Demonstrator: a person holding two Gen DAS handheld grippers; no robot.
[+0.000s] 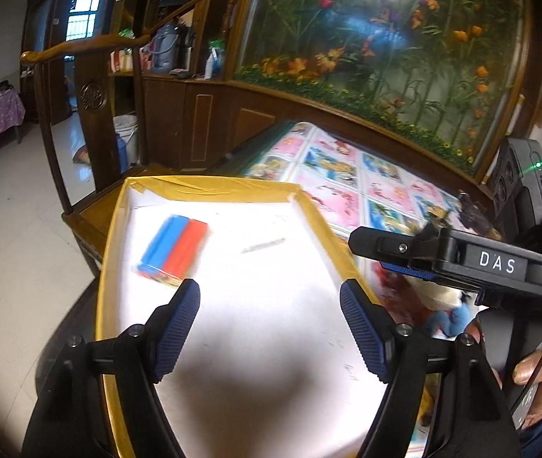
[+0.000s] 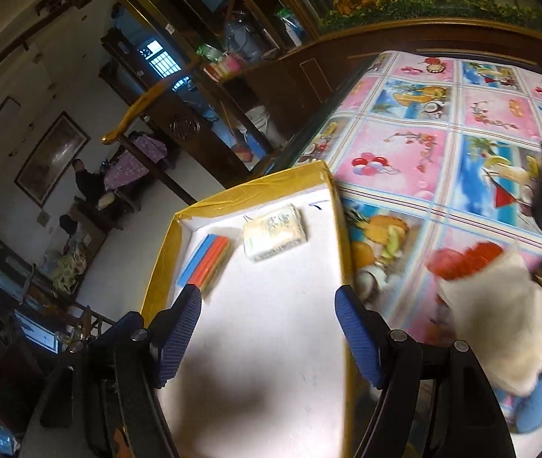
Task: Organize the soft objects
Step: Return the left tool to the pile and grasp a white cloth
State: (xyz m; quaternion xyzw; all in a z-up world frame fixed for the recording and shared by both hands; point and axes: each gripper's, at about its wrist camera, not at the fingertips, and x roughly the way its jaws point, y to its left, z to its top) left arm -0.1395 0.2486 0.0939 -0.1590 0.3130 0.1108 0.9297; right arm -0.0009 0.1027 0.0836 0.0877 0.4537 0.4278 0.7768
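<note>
Tablecloth [image 2: 442,145] | tray [image 2: 263,183]: 1 blue-red pack [image 2: 209,259], 1 pale pack [image 2: 274,233] | both tools spread, empty

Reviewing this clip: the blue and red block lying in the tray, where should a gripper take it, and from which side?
Judging by its pose, grip the blue and red block across its short width, on the two long side faces, coming from above. It lies flat in the yellow-rimmed tray close to the rim, so a sideways approach looks blocked.
</note>
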